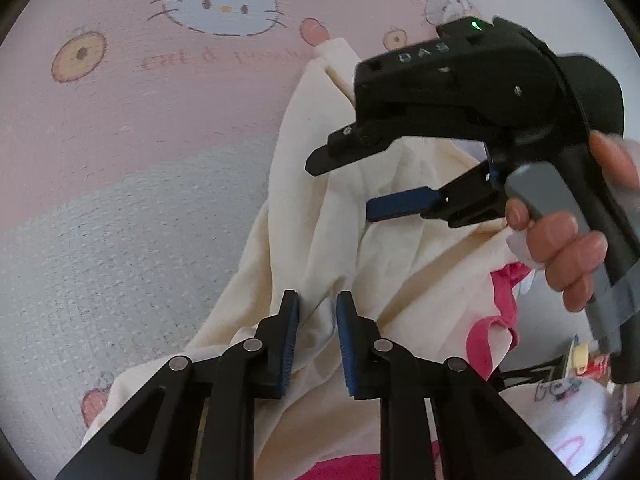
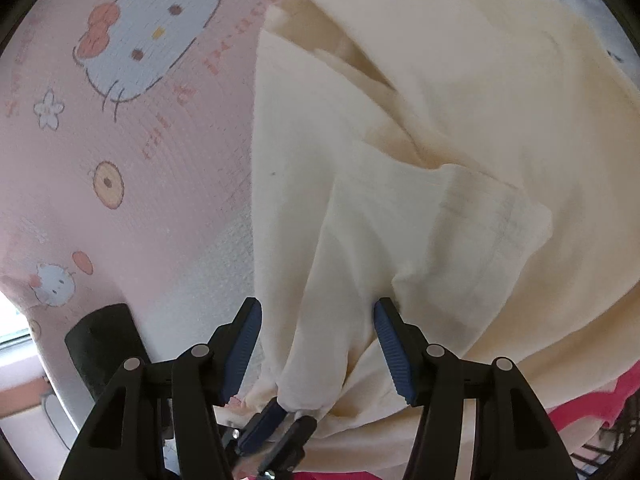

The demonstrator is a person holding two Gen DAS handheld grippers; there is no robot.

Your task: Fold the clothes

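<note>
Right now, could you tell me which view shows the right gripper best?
The left wrist view: it shows the right gripper whole, side-on, jaws open over the cream garment. The right wrist view shows only its two fingers from behind.

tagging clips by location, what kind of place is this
Probably a home, perhaps a bedroom: a pink cartoon-cat sheet covers the surface, with a cream garment and pink clothing lying on it.

A pink cartoon-cat bedsheet [image 1: 160, 128] covers the surface.
</note>
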